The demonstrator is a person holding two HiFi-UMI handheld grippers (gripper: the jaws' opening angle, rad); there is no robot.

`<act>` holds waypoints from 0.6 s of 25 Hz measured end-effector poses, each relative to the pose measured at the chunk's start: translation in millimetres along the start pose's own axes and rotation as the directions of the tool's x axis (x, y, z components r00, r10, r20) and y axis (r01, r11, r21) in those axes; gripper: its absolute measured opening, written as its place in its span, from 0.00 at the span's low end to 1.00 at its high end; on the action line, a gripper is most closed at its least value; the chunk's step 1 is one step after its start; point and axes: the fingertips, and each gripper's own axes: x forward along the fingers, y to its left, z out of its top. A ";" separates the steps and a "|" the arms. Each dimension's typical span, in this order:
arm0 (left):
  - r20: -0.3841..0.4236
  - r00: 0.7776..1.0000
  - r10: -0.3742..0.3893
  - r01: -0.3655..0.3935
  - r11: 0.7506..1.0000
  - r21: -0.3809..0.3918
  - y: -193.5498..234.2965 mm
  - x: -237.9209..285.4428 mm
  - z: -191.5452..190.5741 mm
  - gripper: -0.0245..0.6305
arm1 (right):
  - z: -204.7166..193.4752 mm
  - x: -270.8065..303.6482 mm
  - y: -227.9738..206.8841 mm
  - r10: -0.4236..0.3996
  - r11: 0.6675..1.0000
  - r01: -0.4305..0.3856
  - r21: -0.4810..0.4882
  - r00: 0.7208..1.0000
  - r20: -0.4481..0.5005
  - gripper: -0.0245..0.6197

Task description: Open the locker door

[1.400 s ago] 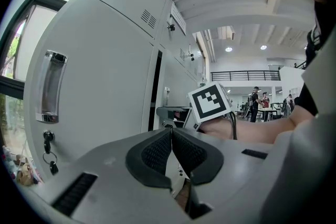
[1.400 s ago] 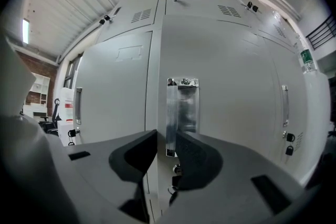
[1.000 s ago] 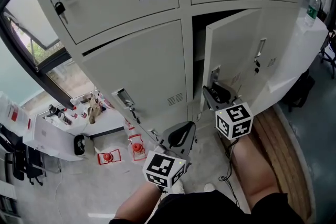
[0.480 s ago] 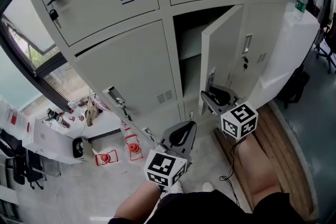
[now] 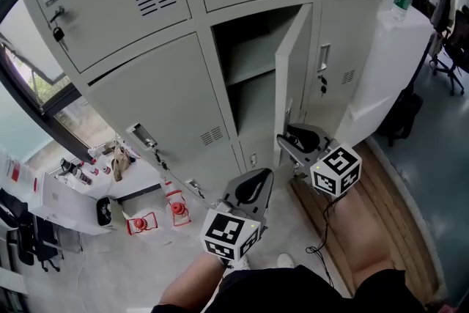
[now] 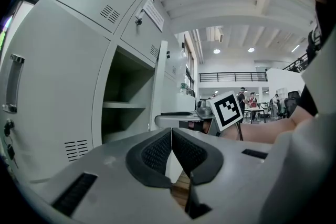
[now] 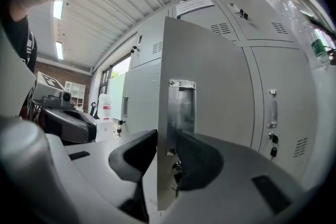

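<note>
Head view: pale grey metal locker door [image 5: 293, 62] stands swung well out from its compartment, hinged on its right side, w/ a shelf [image 5: 249, 73] showing inside. Right gripper [image 5: 292, 137] sits at the door's lower free edge. Left gripper [image 5: 258, 181] hangs lower, apart from the grey locker bank [image 5: 161, 99].

Left gripper view: left gripper [image 6: 171, 138] is clenched, pads meeting, nothing btwn them. Open door [image 6: 160, 86] shows edge-on ahead.

Right gripper view: right gripper [image 7: 165, 147] clamps the door [image 7: 210, 81] by its edge, one pad on the inner face, the other against the recessed steel handle [image 7: 181, 107]. Jaws have just eased a bit wider.
</note>
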 end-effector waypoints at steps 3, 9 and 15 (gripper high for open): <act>0.002 1.000 -0.012 0.012 1.000 -0.001 -13.2 8.5 -0.9 0.06 | -1.3 -15.1 -4.1 0.010 1.000 -0.010 -0.012 1.000 -0.002 0.30; 0.004 0.999 -0.035 0.035 0.999 0.000 -39.3 23.6 -2.9 0.06 | -4.8 -42.1 -14.0 0.016 1.000 -0.016 -0.016 1.000 0.003 0.32; 0.010 0.999 -0.054 0.054 0.999 -0.002 -58.1 35.2 -3.0 0.06 | -7.2 -65.8 -23.9 -0.015 0.999 0.015 -0.033 1.000 0.000 0.32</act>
